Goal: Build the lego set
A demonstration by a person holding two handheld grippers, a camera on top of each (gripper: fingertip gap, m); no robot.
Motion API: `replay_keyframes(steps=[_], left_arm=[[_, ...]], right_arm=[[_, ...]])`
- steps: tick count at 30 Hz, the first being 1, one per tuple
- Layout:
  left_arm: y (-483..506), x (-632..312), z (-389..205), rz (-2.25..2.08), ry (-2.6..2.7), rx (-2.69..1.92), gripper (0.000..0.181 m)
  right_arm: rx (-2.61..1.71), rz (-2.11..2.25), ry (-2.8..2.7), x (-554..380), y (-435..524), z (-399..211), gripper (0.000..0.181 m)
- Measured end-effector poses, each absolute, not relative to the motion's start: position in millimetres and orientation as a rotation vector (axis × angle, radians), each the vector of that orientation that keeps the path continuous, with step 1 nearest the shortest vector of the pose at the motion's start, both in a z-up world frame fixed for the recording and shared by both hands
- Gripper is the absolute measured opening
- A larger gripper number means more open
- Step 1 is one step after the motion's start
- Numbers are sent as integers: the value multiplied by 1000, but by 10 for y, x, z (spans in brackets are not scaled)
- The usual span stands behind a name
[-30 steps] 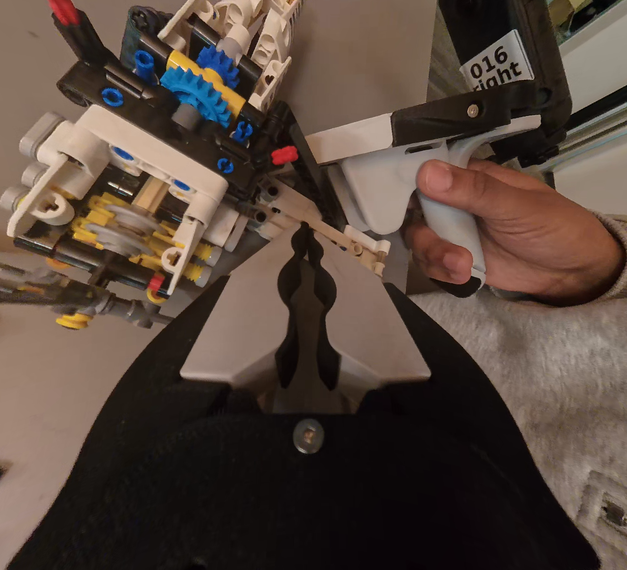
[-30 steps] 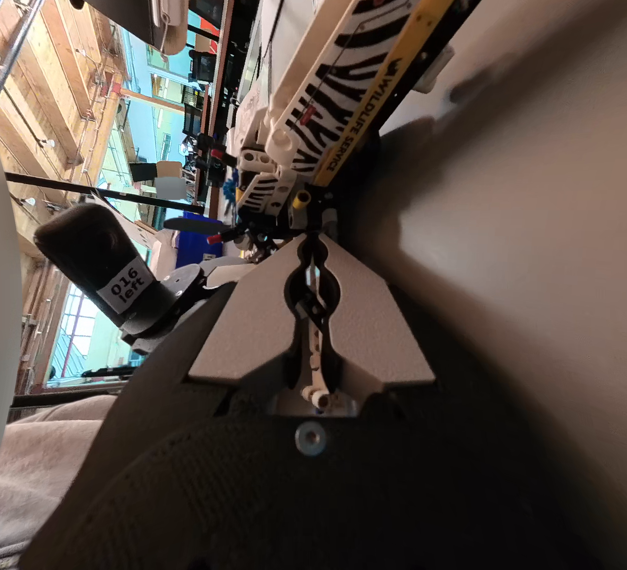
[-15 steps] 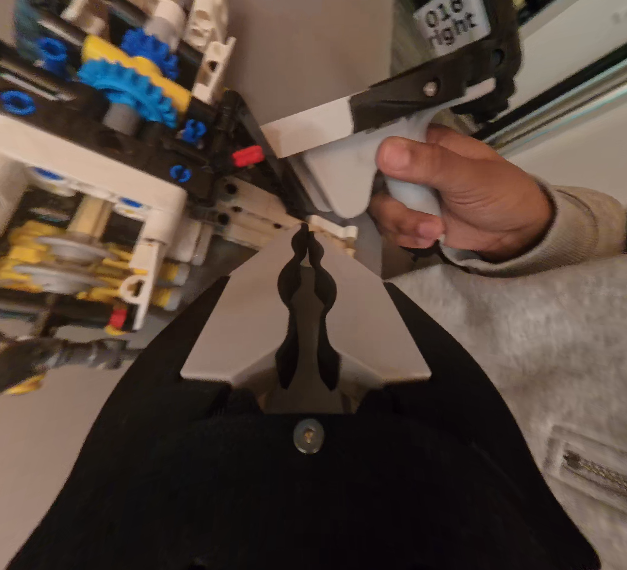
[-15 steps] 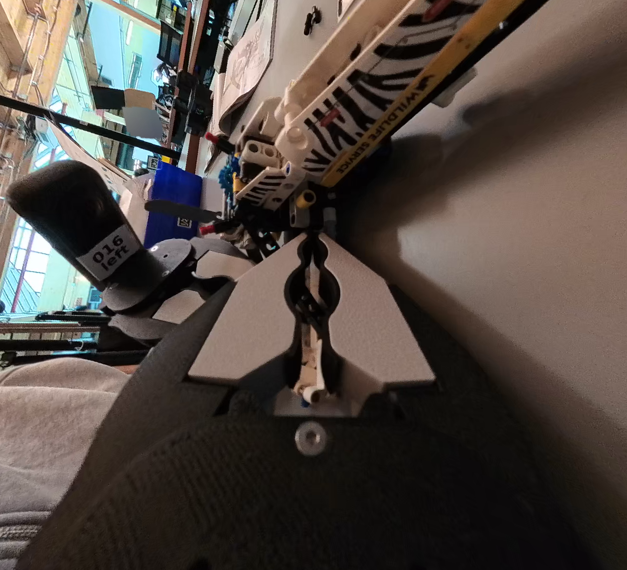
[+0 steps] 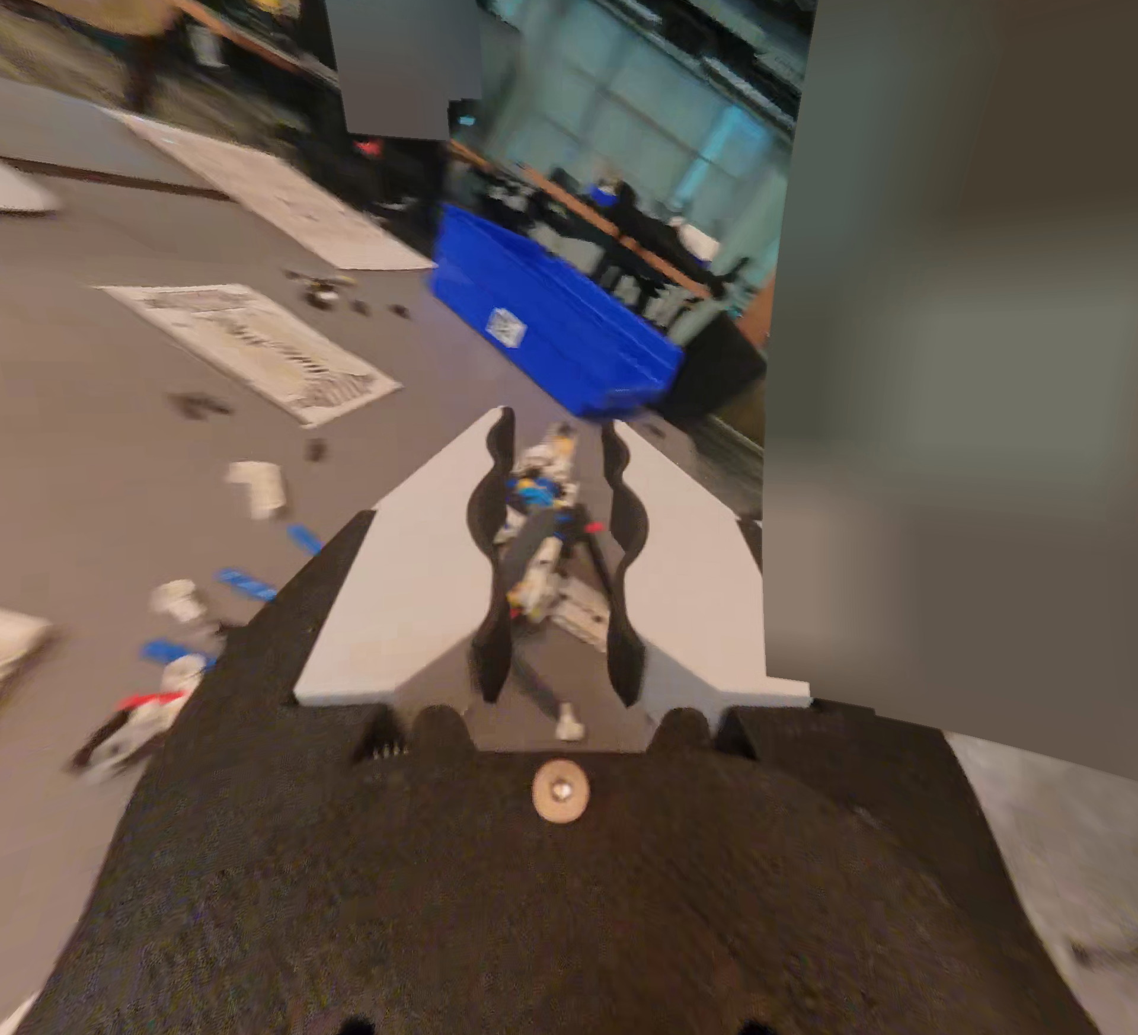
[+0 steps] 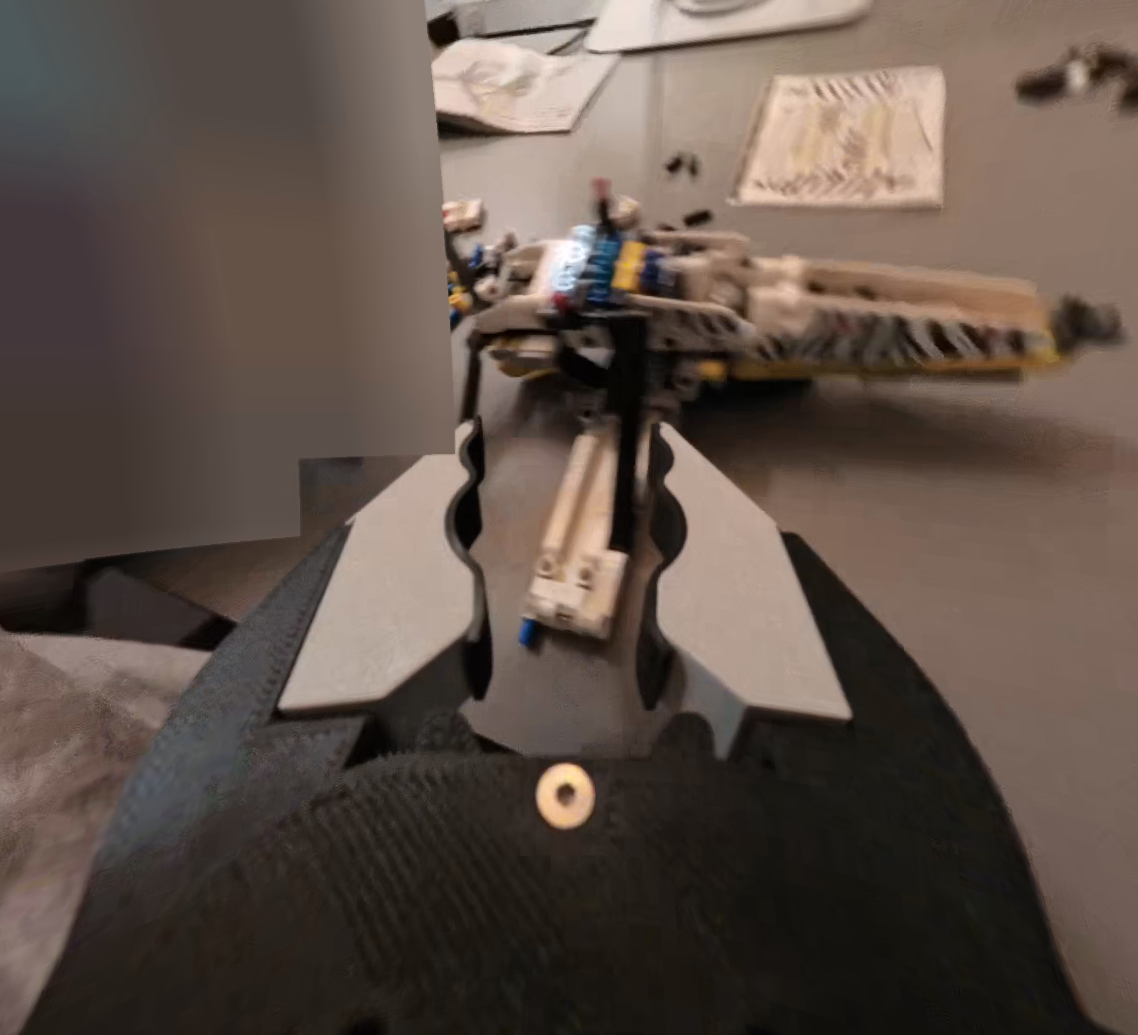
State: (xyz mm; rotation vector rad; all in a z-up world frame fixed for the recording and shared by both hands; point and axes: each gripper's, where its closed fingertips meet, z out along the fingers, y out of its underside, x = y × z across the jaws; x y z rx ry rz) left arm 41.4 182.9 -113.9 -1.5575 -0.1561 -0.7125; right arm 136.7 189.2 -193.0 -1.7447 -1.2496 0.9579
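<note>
The lego model, a white, yellow and black build with blue gears and a striped side panel, rests on the grey table. Its tan beam and a black beam reach back between the jaws of my right gripper, which is open with both fingers apart from them. My left gripper is open and empty, well above the table. The model shows small and blurred between its fingers.
Loose white, blue and red-and-white pieces lie at the left. A blue bin stands at the table's far edge. A printed sheet, a booklet and a white stand base lie behind the model. The tips of one gripper are about 12 cm away from the tips of the other.
Both grippers have opened and let go of the model, which now sits on the table. The left gripper has pulled far back and up; the right one has backed off slightly.
</note>
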Motion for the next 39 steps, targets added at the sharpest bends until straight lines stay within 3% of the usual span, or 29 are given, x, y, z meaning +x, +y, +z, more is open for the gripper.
replay_keyframes(steps=[1, 8, 13, 20, 28, 35, 39], left_arm=[[1854, 341, -1226, -659, -189, -1595, 33], [1960, 549, -1565, -708, -168, -1739, 41], [1921, 805, -1806, -866, -120, -1869, 32], [1887, 920, -1772, -904, -70, -1852, 30], [1875, 973, -1765, -971, -65, -1839, 34], [1898, 1009, -1914, -876, -31, -1931, 32], [1894, 1017, -1960, -881, -33, -1958, 18]], right_arm=[[-1676, 877, -1322, 1295, 1780, -1930, 55], [-1704, 559, -1486, 989, 1700, -2259, 100], [-1830, 418, -1414, 1060, 1879, -2390, 106], [-1815, 500, -1507, 1142, 1743, -2342, 109], [-1609, 580, -1385, 1440, 2059, -1880, 95], [-1693, 1115, -1676, 1403, 2001, -2140, 103], [-1633, 1305, -1824, 1440, 1935, -2183, 100]])
